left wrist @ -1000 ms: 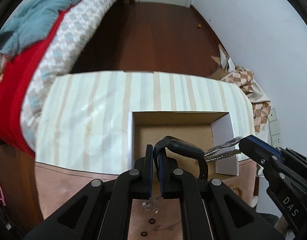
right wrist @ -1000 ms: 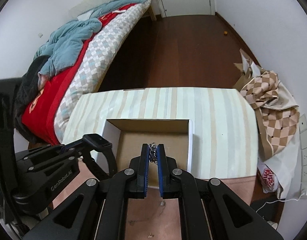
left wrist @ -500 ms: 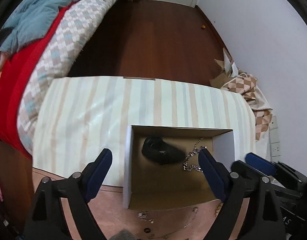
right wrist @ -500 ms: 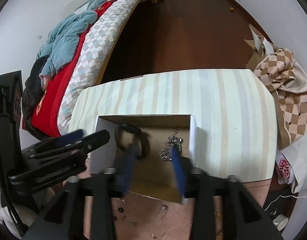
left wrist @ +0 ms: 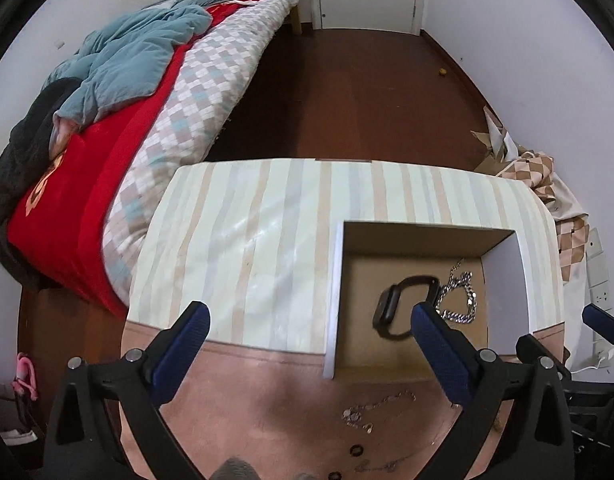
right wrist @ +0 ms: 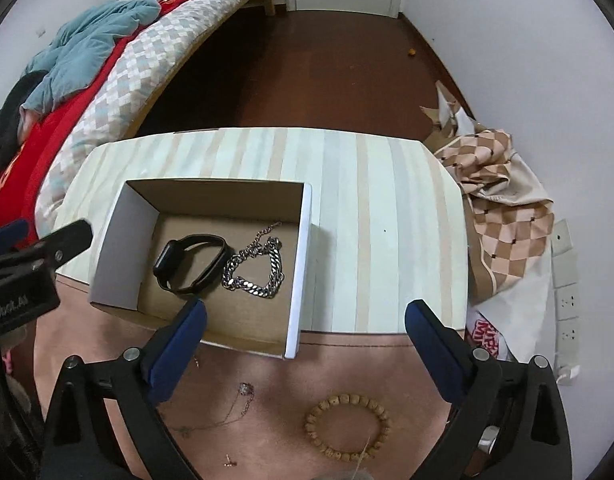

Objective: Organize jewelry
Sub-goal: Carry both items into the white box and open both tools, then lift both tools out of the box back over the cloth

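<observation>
An open cardboard box [right wrist: 300, 264] [left wrist: 334, 300] stands on the striped table. Inside lie a black watch [right wrist: 191, 262] [left wrist: 399, 308] and a silver chain [right wrist: 255, 266] [left wrist: 461, 300], side by side. My left gripper [left wrist: 307, 322] is open and empty, above the table's near edge left of the box. My right gripper [right wrist: 305, 320] is open and empty, above the box's near right corner. A wooden bead bracelet [right wrist: 347, 426] and a thin necklace [right wrist: 227, 412] lie on the pink mat. More thin chains [left wrist: 379, 402] and small rings [left wrist: 355, 451] lie there too.
The striped table [right wrist: 387, 208] ends at a brown floor beyond. A bed with red and blue covers [left wrist: 127, 92] stands at the left. Checked cloth and paper [right wrist: 503, 200] lie at the right by the wall. The left gripper's body [right wrist: 27, 268] shows at the right view's left edge.
Both grippers have opened and pulled back and up. The watch left the left gripper and the chain left the right gripper; both now lie in the box.
</observation>
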`<state>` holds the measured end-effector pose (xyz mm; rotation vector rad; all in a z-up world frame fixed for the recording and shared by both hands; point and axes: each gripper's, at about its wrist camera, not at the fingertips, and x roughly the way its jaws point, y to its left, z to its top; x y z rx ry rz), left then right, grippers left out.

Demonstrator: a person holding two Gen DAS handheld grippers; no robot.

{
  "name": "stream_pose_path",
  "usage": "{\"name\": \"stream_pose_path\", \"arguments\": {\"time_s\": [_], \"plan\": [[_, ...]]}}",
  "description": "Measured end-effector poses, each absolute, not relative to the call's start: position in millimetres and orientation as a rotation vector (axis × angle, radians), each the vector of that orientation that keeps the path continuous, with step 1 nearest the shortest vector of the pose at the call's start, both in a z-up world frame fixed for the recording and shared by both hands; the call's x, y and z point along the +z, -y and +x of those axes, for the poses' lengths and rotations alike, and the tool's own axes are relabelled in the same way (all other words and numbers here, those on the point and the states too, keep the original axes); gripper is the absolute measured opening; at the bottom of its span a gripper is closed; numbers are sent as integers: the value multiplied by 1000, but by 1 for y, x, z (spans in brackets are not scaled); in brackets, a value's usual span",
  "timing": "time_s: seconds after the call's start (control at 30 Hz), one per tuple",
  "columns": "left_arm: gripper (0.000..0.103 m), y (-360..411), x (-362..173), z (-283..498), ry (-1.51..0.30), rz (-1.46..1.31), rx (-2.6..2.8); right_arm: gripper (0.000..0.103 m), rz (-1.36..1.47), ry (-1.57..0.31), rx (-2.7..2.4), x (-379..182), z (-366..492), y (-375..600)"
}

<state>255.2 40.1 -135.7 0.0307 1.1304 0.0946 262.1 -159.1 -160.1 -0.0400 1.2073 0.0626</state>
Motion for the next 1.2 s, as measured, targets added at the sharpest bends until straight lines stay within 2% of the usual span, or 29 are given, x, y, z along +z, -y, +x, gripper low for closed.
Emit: {"name": "stream_pose_path", "arguments": {"time_s": [0.33,0.93,1.2], "plan": [[103,-41,-111,217,-1065,38,112,101,-56,-1142,7,-135,233,155],[103,-36,-30,138,-890,18,75,101,-73,-939,-30,-35,150,155],[103,-37,-10,108,-861,-3,63,101,-76,-866,-41,0,113,156]]}}
